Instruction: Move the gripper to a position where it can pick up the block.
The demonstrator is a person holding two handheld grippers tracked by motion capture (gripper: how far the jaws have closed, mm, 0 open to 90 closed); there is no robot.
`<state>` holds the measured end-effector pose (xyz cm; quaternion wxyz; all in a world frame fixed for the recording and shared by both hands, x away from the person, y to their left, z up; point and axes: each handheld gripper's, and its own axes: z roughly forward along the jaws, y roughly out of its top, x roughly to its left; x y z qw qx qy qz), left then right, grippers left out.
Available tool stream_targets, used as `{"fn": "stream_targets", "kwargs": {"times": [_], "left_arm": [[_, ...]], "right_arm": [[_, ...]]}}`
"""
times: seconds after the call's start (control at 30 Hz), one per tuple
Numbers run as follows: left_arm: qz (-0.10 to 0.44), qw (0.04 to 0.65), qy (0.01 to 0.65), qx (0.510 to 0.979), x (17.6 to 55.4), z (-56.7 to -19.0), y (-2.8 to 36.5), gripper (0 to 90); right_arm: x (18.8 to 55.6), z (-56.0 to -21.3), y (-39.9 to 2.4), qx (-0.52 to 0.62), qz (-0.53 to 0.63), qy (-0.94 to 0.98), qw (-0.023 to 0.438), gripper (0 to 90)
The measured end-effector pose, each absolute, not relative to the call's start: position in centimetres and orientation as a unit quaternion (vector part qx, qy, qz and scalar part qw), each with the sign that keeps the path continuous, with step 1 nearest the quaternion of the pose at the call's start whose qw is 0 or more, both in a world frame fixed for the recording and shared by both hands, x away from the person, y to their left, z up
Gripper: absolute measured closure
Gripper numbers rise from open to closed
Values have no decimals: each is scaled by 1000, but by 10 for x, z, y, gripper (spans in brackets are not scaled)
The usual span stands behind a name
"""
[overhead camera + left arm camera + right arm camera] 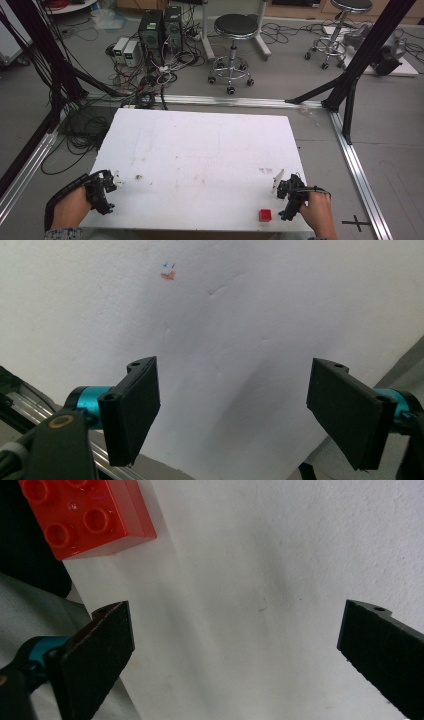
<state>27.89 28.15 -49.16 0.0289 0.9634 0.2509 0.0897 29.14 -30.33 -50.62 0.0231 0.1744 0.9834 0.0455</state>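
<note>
A flat white rectangular tabletop (200, 150) lies bare across its middle and far half, leaving wide open room between the 2 hands. The left gripper (114, 181) sits at the near left edge, held by the person's left hand (70, 207); its fingers (131, 407) stand wide apart and hold nothing. The right gripper (276, 186) sits near the near right corner in the right hand (317, 210), its fingers (95, 655) also spread wide and empty. A small red studded plastic brick (265, 215) rests on the tabletop close to the near edge, just left of the right gripper and apart from it. The right gripper view shows the brick's 4 round studs (85, 515) and how close it lies to the tabletop's edge. The left gripper view shows a small orange and blue mark (168, 274) on the white surface ahead of the fingers, with the tabletop's corner falling away at the lower right. Beyond the far edge, the high view shows a black round stool (235, 30) and tangled cables (150, 80) on the grey floor (300, 75).
</note>
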Motion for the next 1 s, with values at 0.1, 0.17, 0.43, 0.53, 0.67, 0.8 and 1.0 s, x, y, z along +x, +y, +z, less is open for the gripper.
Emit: {"fn": "stream_targets", "kwargs": {"times": [0.1,0.17,0.43,0.53,0.67,0.8,1.0], "left_arm": [[91,28,248,964,279,-491,281,216],[93,29,251,963,278,-490,281,215],[88,26,245,965,280,-492,278,216],[88,28,247,965,279,-492,278,216],[91,28,245,965,279,-492,278,216],[89,27,247,965,279,-492,278,215],[91,28,249,964,279,-492,278,216]], "right_arm": [[291,-506,-304,177,46,983,23,8],[291,-506,-305,175,46,983,23,8],[291,-505,-306,182,43,982,26,8],[291,-505,-307,178,44,983,25,9],[290,-504,-307,178,44,983,28,8],[289,-503,-306,171,44,984,31,8],[288,-500,-303,159,37,986,41,9]]}}
